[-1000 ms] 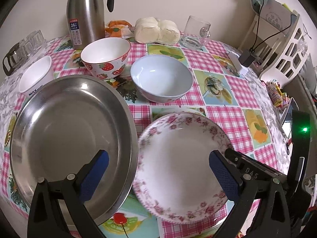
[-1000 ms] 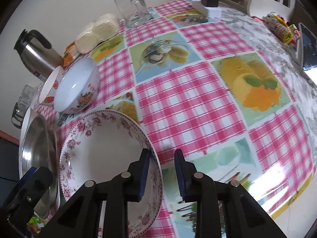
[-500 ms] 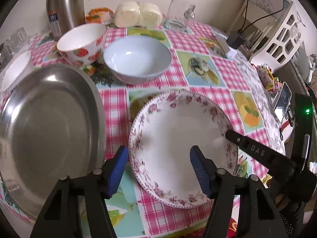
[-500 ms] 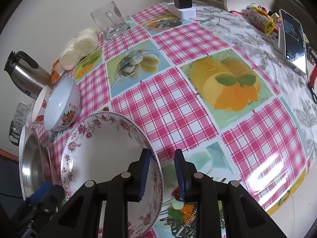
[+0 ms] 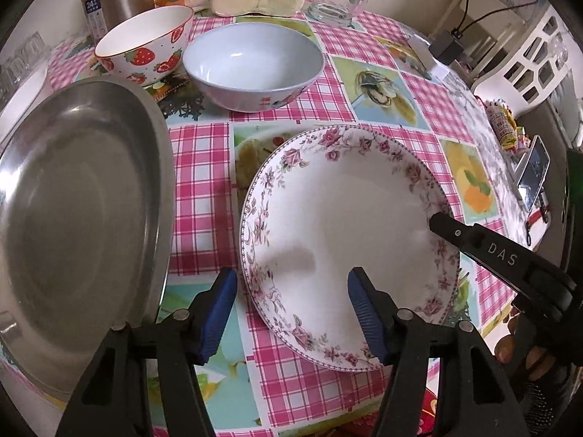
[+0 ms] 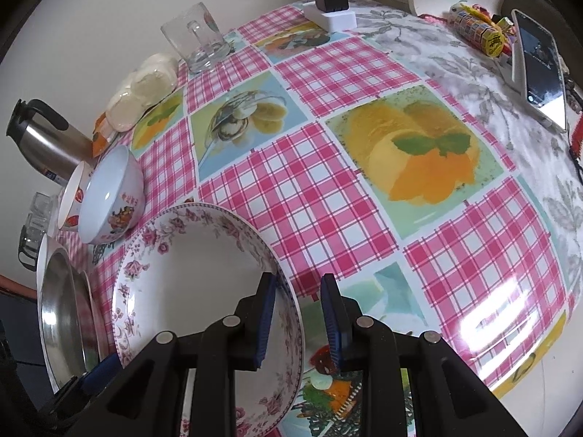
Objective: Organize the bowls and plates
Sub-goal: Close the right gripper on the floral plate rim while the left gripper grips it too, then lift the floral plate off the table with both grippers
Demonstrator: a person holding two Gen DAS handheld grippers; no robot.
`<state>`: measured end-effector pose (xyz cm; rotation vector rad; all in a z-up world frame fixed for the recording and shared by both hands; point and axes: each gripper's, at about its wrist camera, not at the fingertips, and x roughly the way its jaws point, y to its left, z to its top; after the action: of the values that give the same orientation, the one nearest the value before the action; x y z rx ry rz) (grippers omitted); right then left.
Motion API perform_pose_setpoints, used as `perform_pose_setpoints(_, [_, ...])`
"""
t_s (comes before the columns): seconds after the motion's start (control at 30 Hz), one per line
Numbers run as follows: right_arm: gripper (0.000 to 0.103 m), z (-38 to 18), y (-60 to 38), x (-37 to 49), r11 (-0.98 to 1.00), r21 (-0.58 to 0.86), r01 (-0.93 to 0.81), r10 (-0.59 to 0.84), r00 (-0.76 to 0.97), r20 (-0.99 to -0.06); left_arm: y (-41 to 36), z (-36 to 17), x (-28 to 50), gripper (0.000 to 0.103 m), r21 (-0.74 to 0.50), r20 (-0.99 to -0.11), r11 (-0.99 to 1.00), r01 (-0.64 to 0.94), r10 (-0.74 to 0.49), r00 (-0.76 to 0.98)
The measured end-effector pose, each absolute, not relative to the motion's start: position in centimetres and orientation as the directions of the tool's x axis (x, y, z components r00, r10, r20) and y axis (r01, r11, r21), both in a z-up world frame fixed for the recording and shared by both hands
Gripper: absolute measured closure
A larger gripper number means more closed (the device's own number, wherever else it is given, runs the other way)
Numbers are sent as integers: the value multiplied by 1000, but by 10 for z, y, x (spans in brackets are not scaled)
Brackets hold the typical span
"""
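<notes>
checked tablecloth (image 5: 196, 167); right claw (image 6: 297, 322) straddles floral plate (image 5: 346, 225).

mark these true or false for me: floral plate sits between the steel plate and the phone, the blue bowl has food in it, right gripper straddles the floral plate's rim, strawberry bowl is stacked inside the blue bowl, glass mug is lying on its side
1. The floral plate lies between the steel plate and the phone: true.
2. The blue bowl holds food: false, it is empty.
3. The right gripper straddles the floral plate's rim: true, one finger inside, one outside.
4. The strawberry bowl is stacked inside the blue bowl: false, it stands beside it on the tablecloth.
5. The glass mug lies on its side: false, it stands upright.
</notes>
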<state>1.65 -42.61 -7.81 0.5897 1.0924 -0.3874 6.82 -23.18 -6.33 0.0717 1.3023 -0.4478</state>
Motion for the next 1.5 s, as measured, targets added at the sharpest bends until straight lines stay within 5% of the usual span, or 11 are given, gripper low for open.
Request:
perform_pose_setpoints(0.7, [88, -95, -443, 11, 716, 462, 524, 163, 518, -840, -227, -81, 73, 59, -275, -931, 921, 276, -326, 162])
perform_pose_setpoints(0.97, [90, -100, -447, 10, 690, 517, 507, 203, 550, -810, -210, -84, 79, 84, -329, -913, 926, 186, -362, 189])
perform_pose_setpoints(1.5, [91, -97, -450, 8, 694, 516, 503, 188, 564, -804, -207, -85, 84, 85, -381, -890, 905, 188, -414, 190])
